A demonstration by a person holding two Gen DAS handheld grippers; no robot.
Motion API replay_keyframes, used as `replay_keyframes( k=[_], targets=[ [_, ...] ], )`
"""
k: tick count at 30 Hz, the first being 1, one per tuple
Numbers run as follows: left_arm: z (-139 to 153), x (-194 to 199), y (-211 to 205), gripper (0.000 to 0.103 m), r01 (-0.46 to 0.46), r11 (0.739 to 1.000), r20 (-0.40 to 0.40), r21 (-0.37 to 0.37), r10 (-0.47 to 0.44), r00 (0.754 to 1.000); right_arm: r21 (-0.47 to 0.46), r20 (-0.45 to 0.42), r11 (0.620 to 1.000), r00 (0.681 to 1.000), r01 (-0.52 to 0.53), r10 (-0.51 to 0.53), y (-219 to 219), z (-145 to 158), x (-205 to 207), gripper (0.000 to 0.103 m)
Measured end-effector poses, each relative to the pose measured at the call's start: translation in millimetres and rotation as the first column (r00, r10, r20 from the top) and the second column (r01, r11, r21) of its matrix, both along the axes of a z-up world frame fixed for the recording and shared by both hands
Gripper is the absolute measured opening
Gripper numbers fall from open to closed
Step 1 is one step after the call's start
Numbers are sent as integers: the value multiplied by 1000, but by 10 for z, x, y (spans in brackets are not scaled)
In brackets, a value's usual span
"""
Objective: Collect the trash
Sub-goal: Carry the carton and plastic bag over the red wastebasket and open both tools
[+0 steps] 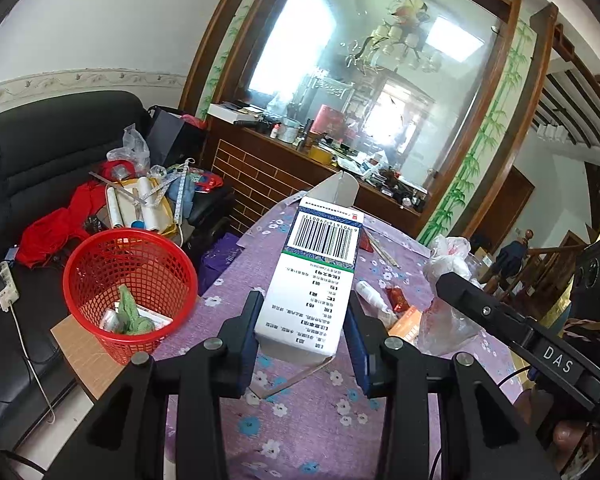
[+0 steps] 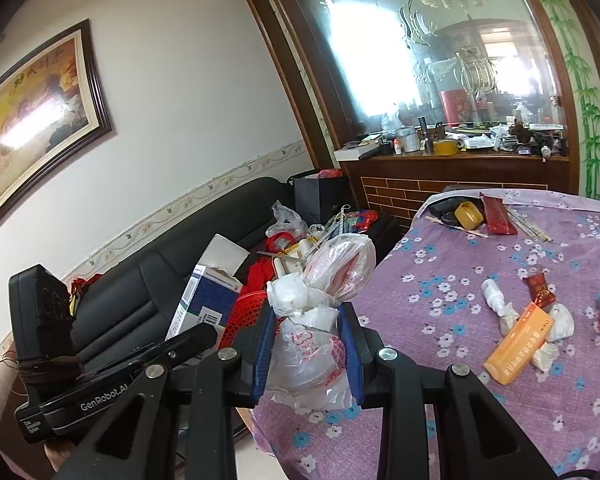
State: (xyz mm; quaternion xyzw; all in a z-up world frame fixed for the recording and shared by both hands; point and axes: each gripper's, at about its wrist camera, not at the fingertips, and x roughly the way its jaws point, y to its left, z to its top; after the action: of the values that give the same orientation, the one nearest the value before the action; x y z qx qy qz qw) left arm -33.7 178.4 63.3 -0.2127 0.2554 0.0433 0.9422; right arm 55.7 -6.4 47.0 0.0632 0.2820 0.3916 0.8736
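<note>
Two loads are gripped: we clamp the carton (image 1: 312,276) left, plastic bag (image 2: 320,312) right; the red basket (image 1: 100,264) seems barely filled, wrappers (image 2: 540,290) remain.

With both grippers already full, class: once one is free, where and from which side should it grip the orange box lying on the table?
Grip the orange box across its narrow width, near the middle of its length, coming from above. It lies flat and long on the purple floral tablecloth, and crumpled white wrappers crowd its far end.
</note>
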Motion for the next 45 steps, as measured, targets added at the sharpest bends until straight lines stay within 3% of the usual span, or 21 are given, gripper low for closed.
replay_keyframes(
  k=[13, 26, 31, 37, 45],
  targets=[
    [-55, 87, 326, 41, -63, 998, -14, -12, 63, 998, 5, -21, 998, 998, -59, 59, 324, -64, 216, 34],
    [-188, 21, 1051, 41, -235, 972, -37, -16, 234, 972, 16, -85, 984, 980, -178, 178, 980, -266, 486, 34],
    [-342, 71, 1299, 41, -269, 963, -67, -31, 267, 961, 14, -129, 974, 966, -226, 226, 1331, -434, 612, 34],
    [-594, 180, 1553, 41, -280, 958, -117, -69, 271, 955, 34, -241, 957, 927, -289, 289, 1762, -749, 831, 34],
    [-982, 367, 1775, 41, -269, 959, -197, -87, 248, 948, -4, -310, 949, 902, -317, 300, 2237, -1156, 1018, 34]
  ],
)
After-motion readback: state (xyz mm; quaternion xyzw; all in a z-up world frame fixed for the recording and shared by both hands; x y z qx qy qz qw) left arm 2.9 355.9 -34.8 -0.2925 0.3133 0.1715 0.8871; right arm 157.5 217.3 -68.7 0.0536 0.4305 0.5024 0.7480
